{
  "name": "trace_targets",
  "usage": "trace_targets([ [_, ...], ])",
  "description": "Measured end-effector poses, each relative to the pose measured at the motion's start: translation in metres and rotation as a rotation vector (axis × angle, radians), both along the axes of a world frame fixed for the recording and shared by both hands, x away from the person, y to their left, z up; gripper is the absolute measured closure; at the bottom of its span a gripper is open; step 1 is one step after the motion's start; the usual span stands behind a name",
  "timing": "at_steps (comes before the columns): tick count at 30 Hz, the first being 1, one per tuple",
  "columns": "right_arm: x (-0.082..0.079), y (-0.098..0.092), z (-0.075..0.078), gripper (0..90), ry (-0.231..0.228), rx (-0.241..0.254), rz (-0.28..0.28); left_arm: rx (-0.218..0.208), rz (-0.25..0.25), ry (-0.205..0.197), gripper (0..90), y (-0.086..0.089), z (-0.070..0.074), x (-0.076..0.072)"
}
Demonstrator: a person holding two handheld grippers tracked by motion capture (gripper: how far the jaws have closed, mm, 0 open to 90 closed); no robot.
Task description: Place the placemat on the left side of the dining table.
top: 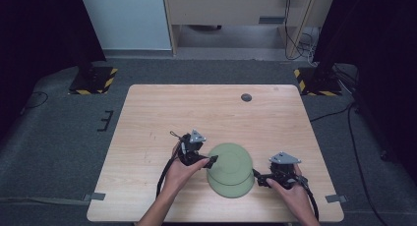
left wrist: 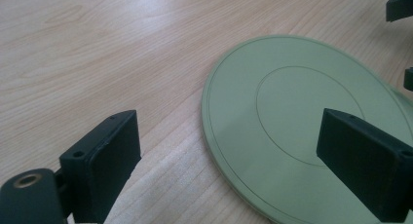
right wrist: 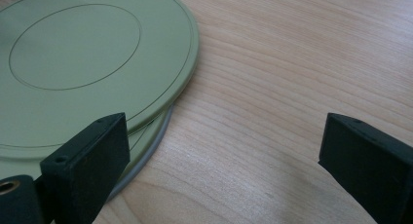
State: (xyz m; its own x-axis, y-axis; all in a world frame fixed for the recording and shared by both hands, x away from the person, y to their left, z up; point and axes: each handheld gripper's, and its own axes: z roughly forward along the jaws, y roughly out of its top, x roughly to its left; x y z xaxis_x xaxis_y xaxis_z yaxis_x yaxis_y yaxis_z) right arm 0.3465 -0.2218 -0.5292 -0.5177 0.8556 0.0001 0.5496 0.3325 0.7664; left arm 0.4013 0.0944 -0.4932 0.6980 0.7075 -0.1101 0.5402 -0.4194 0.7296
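Two pale green plates (top: pixel 230 169) are lying stacked near the front edge of the wooden table (top: pixel 162 113), the upper one sitting slightly off-centre so that a sliver of the lower rim is peeking out toward the person. The left gripper (top: pixel 210 161) is closing in on the stack's left edge, and the right gripper (top: pixel 259 177) is waiting just beside its right edge. Both sets of jaws are standing wide apart and gripping nothing — the left gripper view is showing one jaw over bare wood and the other over the top plate (left wrist: pixel 297 126), while the right gripper view is showing one jaw at the rim and the other well out over the table.

The likeliest trouble is lying in that offset. If a jaw is driven in low, it could be catching both rims at once and lifting the pair instead of one plate; if it is coming in too high, it could be skating over the smooth, shallow rim and merely pushing the stack. A push from either side could be sliding the plates toward the near table edge.

The top plate (right wrist: pixel 87 63) is looking matte and flat, sage green, with a thin circle scribed around its middle and a finer line near its rim; a greyer edge is showing beneath it.
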Motion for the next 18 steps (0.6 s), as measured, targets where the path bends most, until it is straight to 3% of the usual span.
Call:
trace_targets([
  [8,0.000,0.003,-0.001,4.6,-0.003,-0.008,0.008,0.036,-0.011,0.028,10.3,-0.006,-0.010,0.005],
  [14,-0.001,0.006,-0.001,4.8,-0.008,-0.011,0.020,0.015,-0.009,0.056,11.5,-0.006,-0.019,0.006],
  [18,-0.002,0.010,-0.002,4.8,-0.003,-0.014,0.031,0.035,-0.013,0.053,12.7,-0.007,-0.022,0.006],
])
